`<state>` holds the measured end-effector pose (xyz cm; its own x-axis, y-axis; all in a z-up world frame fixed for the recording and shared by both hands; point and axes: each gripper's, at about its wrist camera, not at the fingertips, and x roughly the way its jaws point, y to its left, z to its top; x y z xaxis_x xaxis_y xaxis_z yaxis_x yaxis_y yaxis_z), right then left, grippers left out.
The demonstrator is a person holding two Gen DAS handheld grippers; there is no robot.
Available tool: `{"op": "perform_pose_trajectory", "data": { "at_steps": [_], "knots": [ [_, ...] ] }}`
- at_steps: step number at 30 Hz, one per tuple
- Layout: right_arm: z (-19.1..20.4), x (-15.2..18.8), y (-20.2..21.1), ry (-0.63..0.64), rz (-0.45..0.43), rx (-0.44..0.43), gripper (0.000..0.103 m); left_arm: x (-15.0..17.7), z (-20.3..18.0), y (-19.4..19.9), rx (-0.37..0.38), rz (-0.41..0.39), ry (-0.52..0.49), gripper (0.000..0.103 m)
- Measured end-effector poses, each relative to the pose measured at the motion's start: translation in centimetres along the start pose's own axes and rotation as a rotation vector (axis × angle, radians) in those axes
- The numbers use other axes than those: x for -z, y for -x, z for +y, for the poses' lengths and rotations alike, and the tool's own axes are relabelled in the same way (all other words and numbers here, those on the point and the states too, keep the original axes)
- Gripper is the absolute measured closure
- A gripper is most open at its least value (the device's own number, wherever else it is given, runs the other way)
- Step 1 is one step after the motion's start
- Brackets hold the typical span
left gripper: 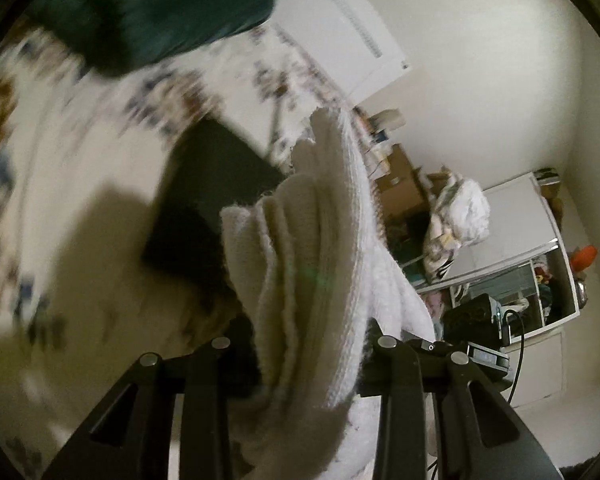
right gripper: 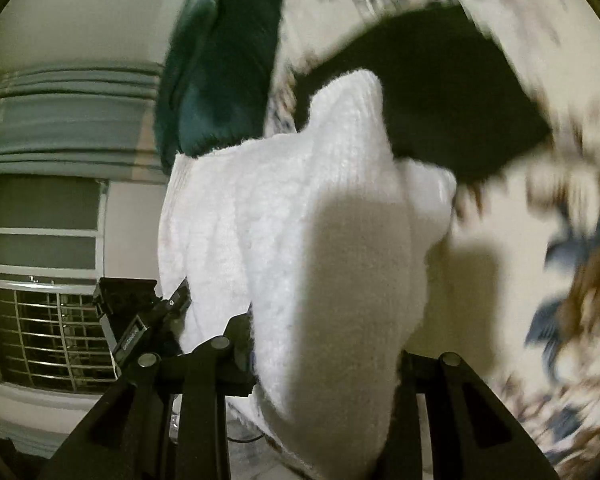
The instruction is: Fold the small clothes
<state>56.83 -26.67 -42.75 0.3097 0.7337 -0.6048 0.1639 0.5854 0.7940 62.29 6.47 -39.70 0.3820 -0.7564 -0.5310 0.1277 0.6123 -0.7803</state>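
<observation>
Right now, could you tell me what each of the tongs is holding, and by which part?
Both tongs grip one white towel: the left tongs pinch a bunched, folded edge, the right tongs another bunched part.

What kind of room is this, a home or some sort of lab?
Most likely a bedroom in a home. The clothes lie on a floral bedspread, a mirrored wardrobe stands against the wall with clutter and boxes beside it, and a barred window has a curtain above it.
</observation>
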Motion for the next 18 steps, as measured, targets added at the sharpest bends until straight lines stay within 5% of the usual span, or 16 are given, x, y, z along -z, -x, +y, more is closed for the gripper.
{"op": "perform_pose_trajectory", "data": {
  "at_steps": [5, 10, 18],
  "knots": [
    [3.4, -8.8, 2.2, 0.058, -0.084, 0.014, 0.071, -7.4, -1.6, -4.9, 0.029, -0.041, -0.039, 0.073],
    [2.0, -16.5, -0.3, 0.042, -0.091, 0.069, 0.071, -10.4, 1.5, -11.0, 0.001, -0.011, -0.028, 0.072],
    [-6.3, -18.0, -6.2, -0.058, -0.031, 0.126, 0.071, -9.4, 6.5, -16.9, -0.121, 0.107, -0.022, 0.070]
  ]
}}
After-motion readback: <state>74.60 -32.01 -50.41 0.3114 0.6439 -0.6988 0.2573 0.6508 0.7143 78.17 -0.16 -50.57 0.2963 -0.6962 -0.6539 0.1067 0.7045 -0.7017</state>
